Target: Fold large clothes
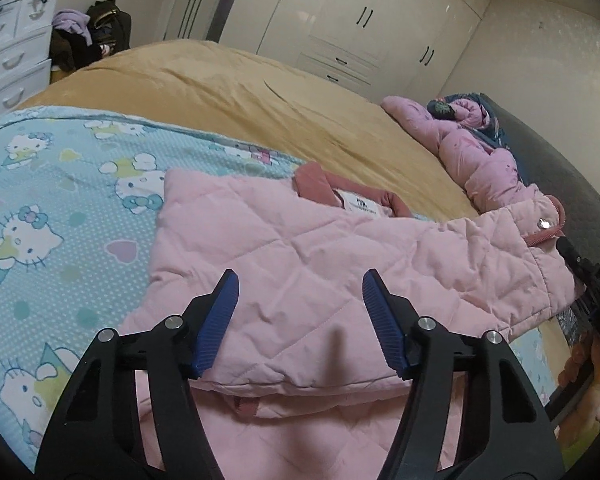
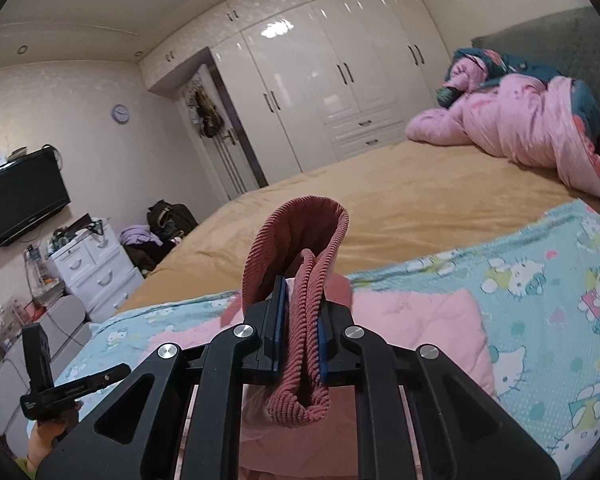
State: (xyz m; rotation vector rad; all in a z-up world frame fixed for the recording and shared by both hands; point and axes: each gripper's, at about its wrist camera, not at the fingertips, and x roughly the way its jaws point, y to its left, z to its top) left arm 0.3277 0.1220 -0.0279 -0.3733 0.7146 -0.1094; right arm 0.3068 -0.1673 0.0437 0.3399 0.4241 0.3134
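A pink quilted jacket [image 1: 300,248] lies on a blue Hello Kitty sheet [image 1: 60,208] on the bed. Its dark pink collar [image 1: 320,186] with a white label points away from me. My left gripper [image 1: 300,284] is open just above the jacket's body, holding nothing. One sleeve stretches right to a ribbed dark pink cuff [image 1: 548,232]. My right gripper [image 2: 300,320] is shut on that ribbed cuff [image 2: 300,240], lifted above the jacket [image 2: 420,320]. The right gripper's body shows at the right edge of the left wrist view [image 1: 592,292].
A tan bedspread [image 1: 240,92] covers the far bed. A crumpled pink and blue duvet [image 2: 532,128] lies by the grey headboard [image 2: 560,36]. White wardrobes [image 2: 340,80], a white drawer unit [image 2: 96,268], a clothes pile [image 2: 160,228] and a wall TV [image 2: 24,200] stand around.
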